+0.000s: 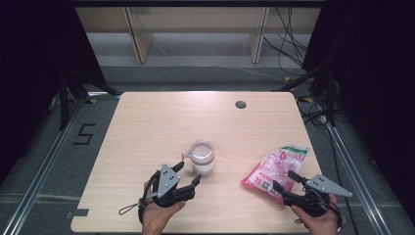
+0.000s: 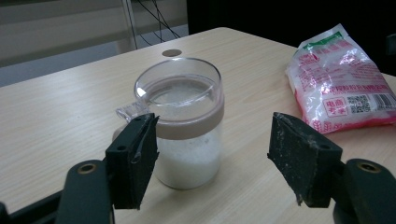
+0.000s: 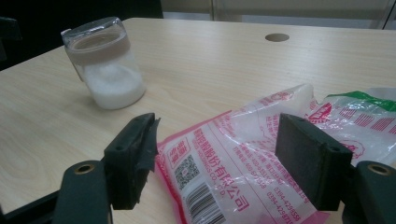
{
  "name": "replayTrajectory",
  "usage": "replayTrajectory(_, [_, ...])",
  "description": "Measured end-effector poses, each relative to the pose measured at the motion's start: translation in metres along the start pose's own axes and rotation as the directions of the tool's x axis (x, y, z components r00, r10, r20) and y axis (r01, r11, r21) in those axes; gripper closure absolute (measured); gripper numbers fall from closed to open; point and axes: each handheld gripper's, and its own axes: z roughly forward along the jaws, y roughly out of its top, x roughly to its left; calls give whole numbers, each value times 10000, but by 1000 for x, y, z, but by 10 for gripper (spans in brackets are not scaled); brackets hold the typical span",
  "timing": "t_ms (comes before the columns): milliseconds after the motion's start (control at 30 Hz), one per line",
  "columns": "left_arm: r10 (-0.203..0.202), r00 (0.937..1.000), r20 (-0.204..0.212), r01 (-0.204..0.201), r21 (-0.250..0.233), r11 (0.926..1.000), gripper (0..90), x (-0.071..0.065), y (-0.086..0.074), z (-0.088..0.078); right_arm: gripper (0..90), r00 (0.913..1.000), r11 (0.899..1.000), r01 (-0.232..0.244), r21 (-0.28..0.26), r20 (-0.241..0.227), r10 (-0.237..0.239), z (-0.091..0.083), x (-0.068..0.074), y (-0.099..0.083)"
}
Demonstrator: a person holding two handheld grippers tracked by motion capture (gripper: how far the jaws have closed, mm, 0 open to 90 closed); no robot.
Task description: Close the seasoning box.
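**Both grippers released beside the cup and the bag**

The left gripper [image 1: 187, 174] stands with its black jaws spread wide, pads off everything. In the left gripper view the clear glass cup with a tan band and a small side handle [image 2: 183, 122] stands just beyond the jaws, nearer the left one; nothing is gripped. The cup is upright, roughly half full of white granules, near the middle of the pale wooden table [image 1: 147, 122].

The right gripper [image 1: 286, 182] is also released, jaws apart. They sit low over the near end of a pink-and-white printed plastic bag with a green top edge [image 3: 261, 154], which lies flat at the table's right side, well apart from the cup. A round grey grommet hole [image 1: 240, 104] sits towards the far edge.
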Motion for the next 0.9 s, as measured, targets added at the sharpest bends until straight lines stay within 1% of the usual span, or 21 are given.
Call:
replayTrajectory(67, [55,10000,27,-56,45,10000,317,-2,-1,-1,302,9994,9993,343,-159,0,-343,1,-3,0])
replayTrajectory(100, [-25,10000,49,25,-9,10000,318,-3,-2,0,302,9997,9995,258,-195,-40,-259,1,-2,0])
replayTrajectory(133, [156,9999,71,-156,67,9999,318,-3,-2,-1,302,9997,9995,248,-192,-34,-248,0,-2,0])
replayTrajectory(167, [150,9998,130,-150,9,9999,318,-4,-2,0,302,10000,9999,42,-118,6,-42,-1,0,0])
replayTrajectory(200, [119,9998,182,-119,13,9999,317,-5,-3,0,302,9999,9998,133,-176,-103,-134,0,-1,0])
replayTrajectory(233, [185,9996,203,-186,26,9998,317,-6,-4,-1,301,9990,9988,434,-243,-43,-435,0,-2,0])
replayTrajectory(267, [188,9997,137,-189,65,9998,316,-6,-5,-1,302,9986,9985,524,-181,95,-522,-1,-3,0])
replayTrajectory(300, [184,9997,158,-186,113,9998,316,-7,-6,-1,302,9993,9990,382,-212,14,-382,-1,-2,0])
replayTrajectory(333, [141,9998,166,-143,128,9998,314,-7,-7,-1,301,10000,10000,37,6,-14,-37,-3,1,-1])
replayTrajectory(400, [132,9998,120,-134,190,9997,312,-8,-9,-1,302,9998,9998,148,-144,-103,-149,-2,1,-1])
replayTrajectory(433, [144,9998,149,-146,158,9998,311,-8,-10,0,301,9992,9991,397,-175,-34,-398,-3,0,-1])
replayTrajectory(500, [195,9997,112,-198,219,9996,308,-9,-12,-1,295,9992,9992,359,-191,-142,-362,-3,0,-2])
replayTrajectory(533, [195,9997,126,-198,228,9995,304,-11,-13,-1,293,9997,9998,123,-153,-201,-126,-5,3,-3])
replayTrajectory(600, [199,9997,127,-201,192,9996,293,-12,-15,-3,289,9997,9998,141,-150,-206,-144,-6,4,-5])
replayTrajectory(633, [217,9996,171,-219,146,9997,292,-12,-16,-3,287,9993,9994,328,-145,-172,-331,-8,4,-5])
replayTrajectory(667, [249,9996,148,-250,117,9996,288,-14,-18,-4,283,9999,10000,74,18,-150,-74,-9,7,-6])
replayTrajectory(700, [330,9994,94,-332,219,9992,287,-15,-19,-6,280,9986,9992,389,-21,-362,-389,-10,6,-6])
replayTrajectory(767, [398,9991,133,-401,202,9990,286,-18,-21,-8,275,9984,9993,368,99,-430,-363,-12,9,-8])
replayTrajectory(800, [273,9995,147,-276,197,9994,285,-20,-22,-8,274,9977,9983,529,-226,-409,-537,-11,10,-10])
replayTrajectory(867, [264,9996,94,-265,202,9994,280,-22,-25,-10,274,9941,9945,1025,-201,-350,-1031,-13,10,-11])
replayTrajectory(900, [271,9996,111,-272,117,9996,276,-23,-26,-10,274,9937,9950,990,-113,-524,-994,-13,11,-12])
